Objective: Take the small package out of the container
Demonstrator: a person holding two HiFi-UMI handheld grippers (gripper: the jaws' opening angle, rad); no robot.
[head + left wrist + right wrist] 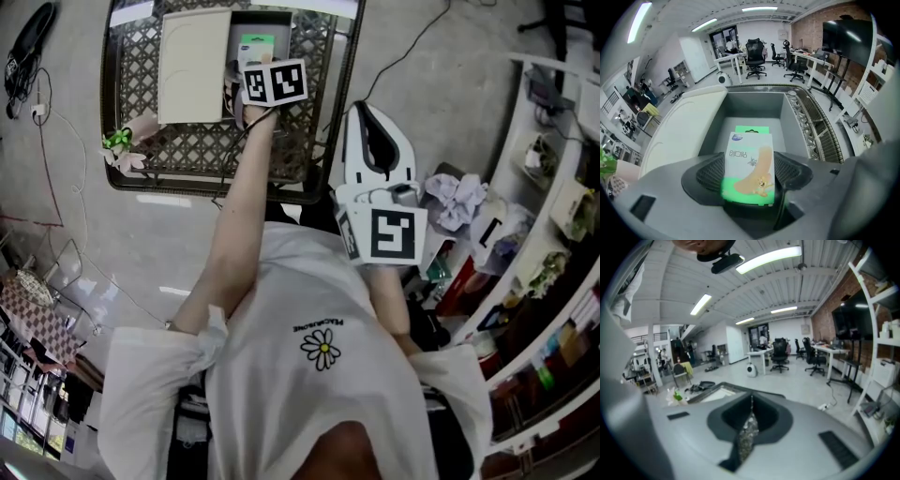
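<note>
While hovering at the open container mouth, clamps the small package upright in the left gripper, with side walls clear at 3 and 9 o'clock, back wall at 12. Reads 创口贴 on front, tiny logo above. Nothing in the right gripper, pinched shut, well apart at 4 o'clock.

an open-plan office that doubles as a lab-like workspace. black swivel office chairs stand around long white desks on a bare polished concrete floor. strip lights run along a ribbed white ceiling, and a large dark screen hangs by a brick wall. white open shelving at the right edge of the head view is crowded with small boxes and bottles, and loose cables trail across the floor.
</note>
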